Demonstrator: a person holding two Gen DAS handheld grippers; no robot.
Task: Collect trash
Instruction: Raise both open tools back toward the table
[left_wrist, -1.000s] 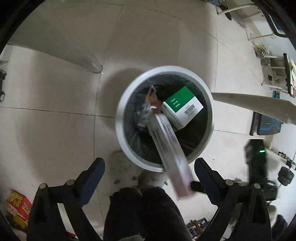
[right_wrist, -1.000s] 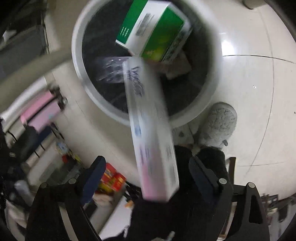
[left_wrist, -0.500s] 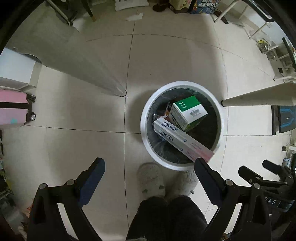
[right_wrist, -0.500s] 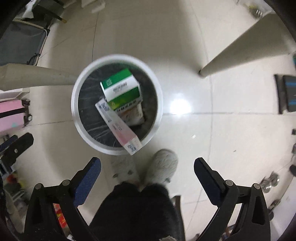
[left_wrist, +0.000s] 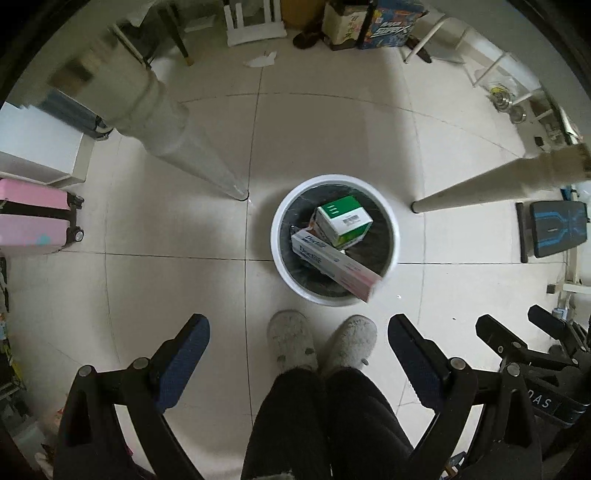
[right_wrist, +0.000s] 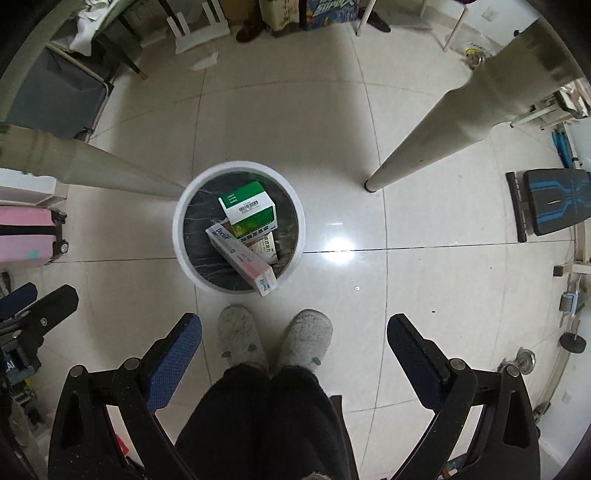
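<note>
A white round trash bin (left_wrist: 280, 254) (right_wrist: 181, 254) with a dark liner stands on the tiled floor below both grippers. Inside lie a green-and-white box (left_wrist: 343, 219) (right_wrist: 249, 206) and a long white-and-pink toothpaste box (left_wrist: 334, 264) (right_wrist: 242, 256), one end propped on the bin's near rim. A smaller orange-printed pack (right_wrist: 264, 243) lies under them. My left gripper (left_wrist: 298, 332) is open and empty, high above the floor. My right gripper (right_wrist: 294, 331) is open wide and empty too, pointing straight down. The right gripper's black body (left_wrist: 532, 354) shows at the left wrist view's lower right.
A person's grey slippers (left_wrist: 291, 338) (right_wrist: 310, 338) and dark trouser legs (right_wrist: 266, 417) stand just before the bin. Two pale table legs (left_wrist: 177, 147) (right_wrist: 443, 133) flank it. A pink suitcase (left_wrist: 33, 216), a blue-black bench (right_wrist: 550, 199), stools and boxes line the room's edges.
The toothpaste box left the right gripper's jaws and dropped into the bin. Both grippers rose well above the bin, which now looks much smaller.
</note>
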